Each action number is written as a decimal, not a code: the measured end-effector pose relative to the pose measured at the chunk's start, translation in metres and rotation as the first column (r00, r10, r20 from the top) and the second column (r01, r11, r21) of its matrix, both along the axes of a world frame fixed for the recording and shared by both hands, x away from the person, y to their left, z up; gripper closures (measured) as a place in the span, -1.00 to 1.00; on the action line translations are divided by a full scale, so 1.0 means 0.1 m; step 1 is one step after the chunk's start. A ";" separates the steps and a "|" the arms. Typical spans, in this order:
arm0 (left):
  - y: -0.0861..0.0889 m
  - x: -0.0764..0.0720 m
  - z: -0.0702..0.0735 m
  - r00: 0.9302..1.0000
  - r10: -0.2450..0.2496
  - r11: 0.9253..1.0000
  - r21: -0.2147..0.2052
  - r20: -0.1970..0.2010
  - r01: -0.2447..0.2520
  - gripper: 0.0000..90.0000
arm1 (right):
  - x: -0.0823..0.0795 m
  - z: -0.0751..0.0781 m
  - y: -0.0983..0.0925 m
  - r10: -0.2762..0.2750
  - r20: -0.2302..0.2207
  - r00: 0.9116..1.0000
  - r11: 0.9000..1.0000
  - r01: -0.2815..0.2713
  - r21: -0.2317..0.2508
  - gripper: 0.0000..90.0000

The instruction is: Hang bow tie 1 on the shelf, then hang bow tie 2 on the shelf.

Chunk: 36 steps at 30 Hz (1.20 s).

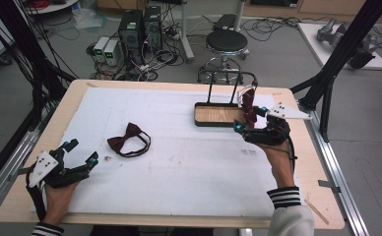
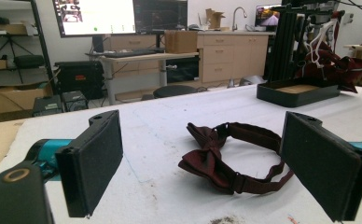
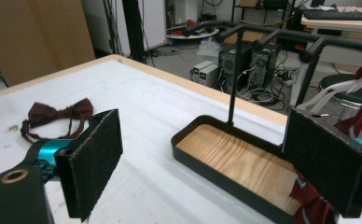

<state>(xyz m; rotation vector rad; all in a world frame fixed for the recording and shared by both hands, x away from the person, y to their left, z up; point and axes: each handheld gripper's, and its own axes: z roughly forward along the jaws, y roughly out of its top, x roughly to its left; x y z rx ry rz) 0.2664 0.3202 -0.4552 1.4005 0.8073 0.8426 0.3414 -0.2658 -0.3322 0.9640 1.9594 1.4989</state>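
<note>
A dark red bow tie [image 1: 129, 139] with its looped strap lies on the white mat, left of centre; it is seen close between the jaws as the bow tie [image 2: 230, 158] and far off as the bow tie [image 3: 53, 116]. My left gripper [image 1: 81, 153] rests open near the table's front left, a short way from it, also seen as the left gripper [image 2: 219, 163]. A black rack with a wooden-floored tray [image 1: 217, 115] stands at the back right, with more dark red ties [image 1: 248, 104] hanging on it. My right gripper [image 1: 250, 118] is open beside the tray [image 3: 237, 163], holding nothing.
The white mat [image 1: 179, 162] covers most of the wooden table [image 1: 302, 167]. Beyond the far edge stand a black stool [image 1: 226, 44], computer towers [image 1: 140, 29] and tangled cables. Black frame posts [image 1: 346, 49] rise at the right.
</note>
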 end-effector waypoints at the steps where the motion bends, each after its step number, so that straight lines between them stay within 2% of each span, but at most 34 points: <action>1: 0.00 0.00 0.00 1.000 0.000 1.000 0.000 0.000 0.000 -0.70 | -0.01 -0.02 0.01 0.005 0.004 1.000 1.000 -0.005 0.001 -0.75; 6: 0.00 0.00 0.00 1.000 0.001 1.000 0.001 0.000 -0.001 -0.70 | -0.09 -0.14 0.05 0.018 -0.005 1.000 1.000 -0.018 0.021 -0.75; 7: 0.00 0.00 0.00 1.000 0.001 1.000 0.001 0.000 -0.001 -0.70 | -0.10 -0.17 0.06 0.019 0.002 1.000 1.000 -0.019 0.011 -0.75; 8: 0.00 0.00 0.00 1.000 0.001 1.000 0.001 0.001 -0.001 -0.70 | -0.12 -0.19 0.07 0.016 -0.011 1.000 1.000 -0.016 -0.010 -0.75; 9: 0.00 0.00 0.00 1.000 0.000 1.000 0.001 0.000 0.000 -0.70 | -0.13 -0.22 0.09 0.013 0.001 1.000 0.999 -0.013 -0.034 -0.75; 12: 0.00 0.00 0.00 1.000 0.001 1.000 0.001 0.001 -0.001 -0.70 | -0.19 -0.34 0.13 0.025 0.000 1.000 1.000 -0.025 -0.002 -0.75; 20: -0.01 0.00 0.00 1.000 0.004 1.000 0.001 0.002 -0.004 -0.70 | -0.24 -0.56 0.25 0.039 -0.019 0.999 0.998 -0.040 -0.052 -0.75; 25: -0.01 -0.01 0.00 1.000 0.005 1.000 0.002 0.005 -0.005 -0.70 | -0.24 -0.66 0.26 0.040 -0.033 0.999 0.999 -0.041 -0.025 -0.75; 27: -0.01 0.00 0.00 1.000 0.006 1.000 0.001 0.003 -0.006 -0.70 | -0.24 -0.68 0.27 0.032 -0.057 0.998 0.999 -0.033 -0.022 -0.75; 31: -0.01 0.00 0.00 1.000 0.007 1.000 0.002 0.003 -0.007 -0.70 | -0.25 -0.66 0.27 0.042 -0.035 0.999 0.999 -0.042 -0.009 -0.75; 36: 0.00 0.00 0.00 1.000 0.006 1.000 0.000 0.002 -0.006 -0.70 | -0.25 -0.66 0.23 0.038 -0.042 0.998 0.999 -0.038 0.000 -0.75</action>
